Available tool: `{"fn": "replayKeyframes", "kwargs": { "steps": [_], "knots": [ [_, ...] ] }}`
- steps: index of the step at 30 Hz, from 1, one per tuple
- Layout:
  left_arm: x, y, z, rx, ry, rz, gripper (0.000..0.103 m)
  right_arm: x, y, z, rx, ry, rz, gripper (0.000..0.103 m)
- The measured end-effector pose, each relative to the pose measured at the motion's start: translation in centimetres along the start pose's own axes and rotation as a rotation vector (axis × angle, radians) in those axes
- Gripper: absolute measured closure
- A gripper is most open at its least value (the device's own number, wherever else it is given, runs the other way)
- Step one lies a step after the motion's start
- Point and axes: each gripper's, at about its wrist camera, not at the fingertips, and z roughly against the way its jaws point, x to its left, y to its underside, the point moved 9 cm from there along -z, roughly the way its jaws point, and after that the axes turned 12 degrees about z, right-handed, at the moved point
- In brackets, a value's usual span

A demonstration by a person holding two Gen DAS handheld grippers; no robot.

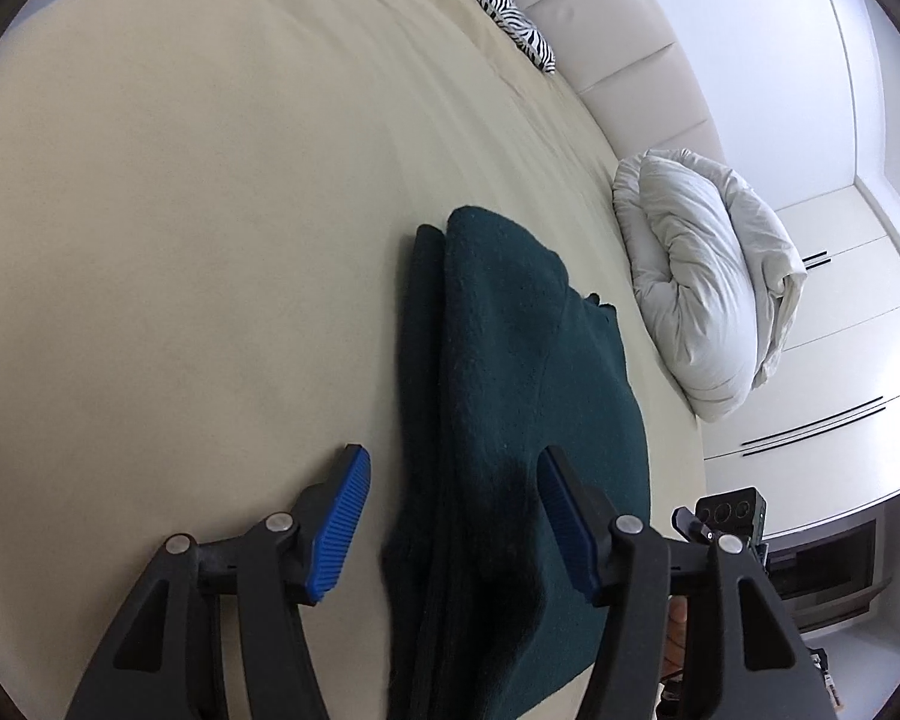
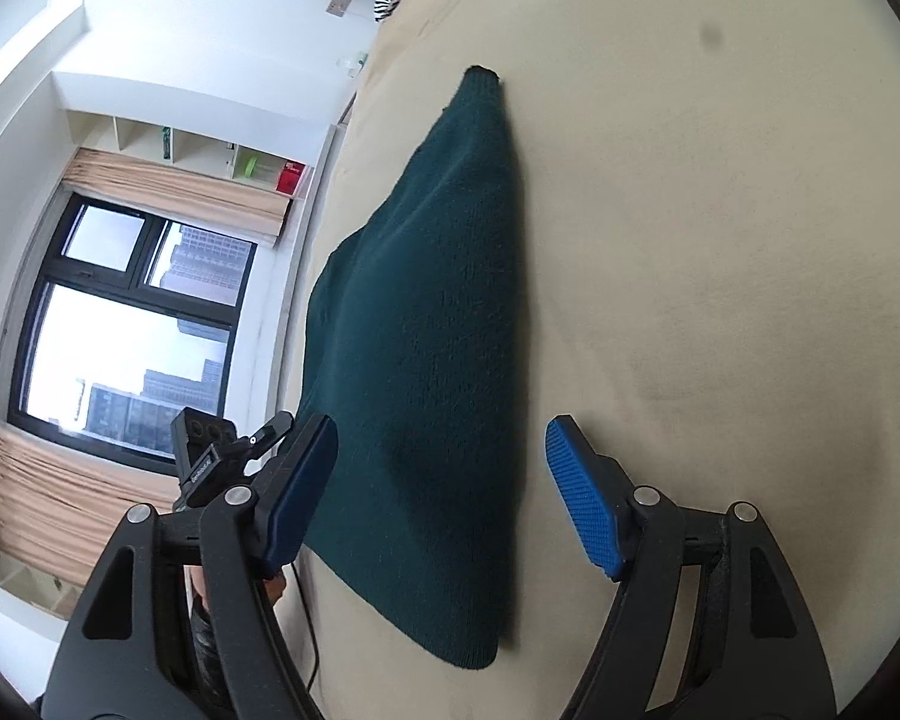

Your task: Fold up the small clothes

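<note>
The left gripper (image 1: 450, 516) is standing with its two fingers spread wide. Its blue pads (image 1: 339, 531) are facing each other with a broad gap between them, and neither is pressing on anything. The dark green sweater (image 1: 510, 420) is lying in that gap: the near end of the folded knit is running under and between the fingers, and the right-hand pad is hanging over the cloth, though whether it is touching the cloth cannot be told.

The right gripper (image 2: 441, 492) is likewise standing spread, its two pads (image 2: 582, 498) well apart and pinching nothing. The sweater (image 2: 432, 330) is lying below and ahead between them, its straight folded edge running away from the camera near the right-hand pad.

Only one garment is showing. It is lying folded lengthways into a long, narrow shape on the beige sheet (image 1: 180, 240) of the bed, near the edge of the bed, with one narrow cuffed end pointing away in the right view.

Farther out, one crumpled white duvet (image 1: 708, 288) is sitting beside the sweater at the bed's edge, apart from it. One zebra-print pillow (image 1: 498, 6) is lying at the far end of the bed against the padded headboard (image 1: 618, 48). In the right view one window (image 2: 132, 324) with beige curtains is showing beyond the bed, with shelves (image 2: 210, 156) above it.

Each view is also catching the other gripper's camera unit at its edge.
</note>
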Motion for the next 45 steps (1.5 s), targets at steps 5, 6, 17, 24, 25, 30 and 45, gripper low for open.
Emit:
{"fn": "replayKeyframes", "kwargs": {
  "steps": [5,6,17,24,25,30,45],
  "knots": [
    [-0.5,0.4,-1.1,0.057,-0.043,-0.018,0.041,-1.1,0.2,0.7,0.008,-0.027,-0.024,0.031],
    [-0.7,0.5,-1.4,0.072,-0.043,-0.015,0.042,-1.1,0.2,0.5,0.014,-0.034,-0.027,0.031],
    [-1.2,0.8,-3.1,0.117,-0.037,0.005,0.072,-0.4,0.4,-2.7,0.086,0.037,0.024,0.044],
    [-2.6,1.7,-1.2,0.074,-0.026,-0.015,0.077,0.6,0.7,-1.2,0.047,0.095,0.066,0.061],
    [-3.1,2.4,-0.7,0.074,-0.018,-0.027,0.077,1.0,0.8,-0.8,0.039,0.098,0.074,0.063],
    [-5.5,6.6,1.8,0.081,0.013,-0.091,0.077,3.7,3.1,3.5,0.010,0.097,0.130,0.066],
    [-8.3,20.8,4.0,0.161,0.063,-0.198,0.077,4.9,17.2,18.0,-0.079,0.083,0.120,0.066]
  ]
}}
